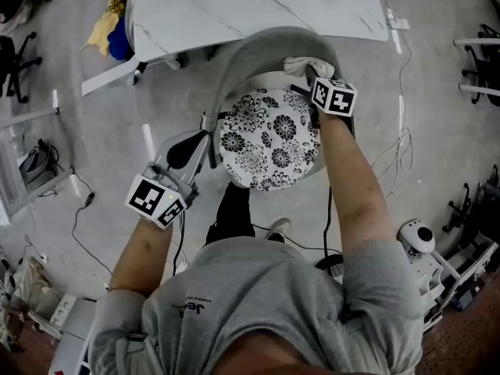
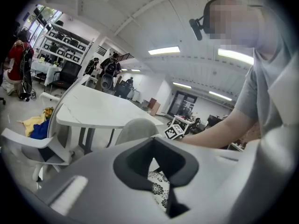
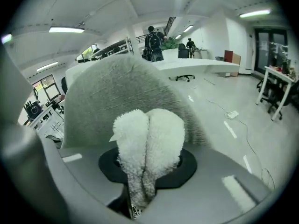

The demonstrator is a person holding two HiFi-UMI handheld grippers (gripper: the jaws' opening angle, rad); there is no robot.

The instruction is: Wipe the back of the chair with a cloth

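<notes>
Leaning over a chair, a person holds a fluffy white cloth [image 1: 301,66] against the upper right rim of the curved grey back [image 1: 250,49]. The right gripper [image 1: 316,80] has its jaws clamped on the bunched fabric. The left gripper [image 1: 190,148] hangs just beside the chair's left edge, near the floral seat [image 1: 269,139], its jaws drawn together with nothing between them. A white marble-patterned table [image 1: 234,6] stands close behind the chair back, and cables [image 1: 394,151] trail across the floor.
</notes>
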